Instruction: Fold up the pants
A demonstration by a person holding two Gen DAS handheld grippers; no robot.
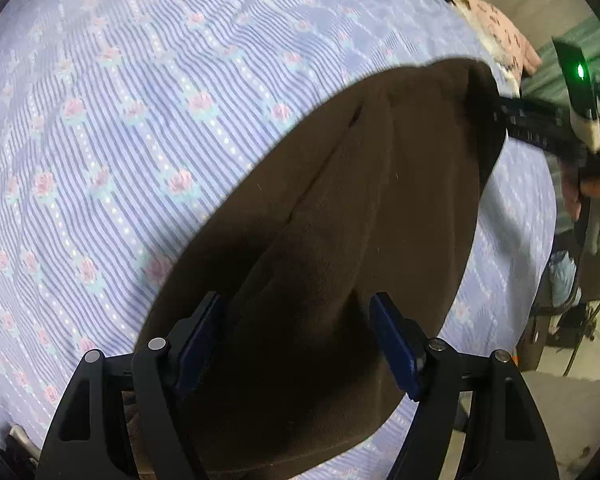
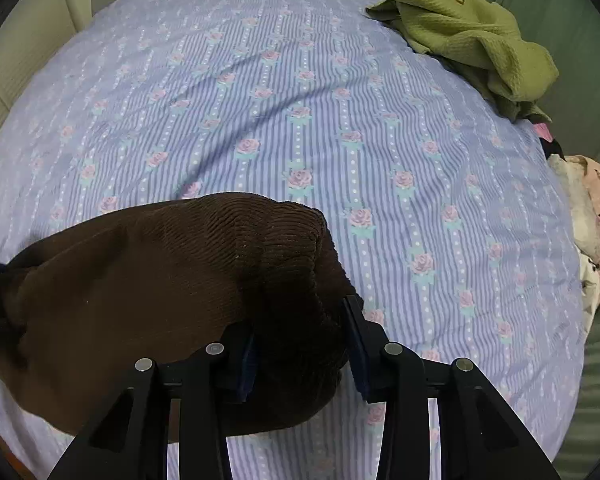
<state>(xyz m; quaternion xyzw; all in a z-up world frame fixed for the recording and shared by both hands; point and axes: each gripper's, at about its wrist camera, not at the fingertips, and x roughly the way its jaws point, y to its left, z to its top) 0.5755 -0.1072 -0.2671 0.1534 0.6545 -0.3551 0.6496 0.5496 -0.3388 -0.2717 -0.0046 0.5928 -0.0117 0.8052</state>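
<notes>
Dark brown corduroy pants [image 1: 340,220] hang stretched above the bed between my two grippers. My left gripper [image 1: 300,340] has its blue pads spread around a bunch of the brown fabric and holds that end. My right gripper [image 2: 304,344] holds the other end of the pants [image 2: 160,280], its pads also spread around a thick bunch of cloth. The right gripper also shows in the left wrist view [image 1: 504,114], gripping the far corner of the pants, with the person's hand behind it.
The bed has a lilac striped sheet with roses [image 2: 300,100]. A green garment [image 2: 472,40] lies crumpled at the far right corner. A pink patterned garment [image 2: 596,208] lies at the right edge. The floor shows past the bed's edge [image 1: 560,400].
</notes>
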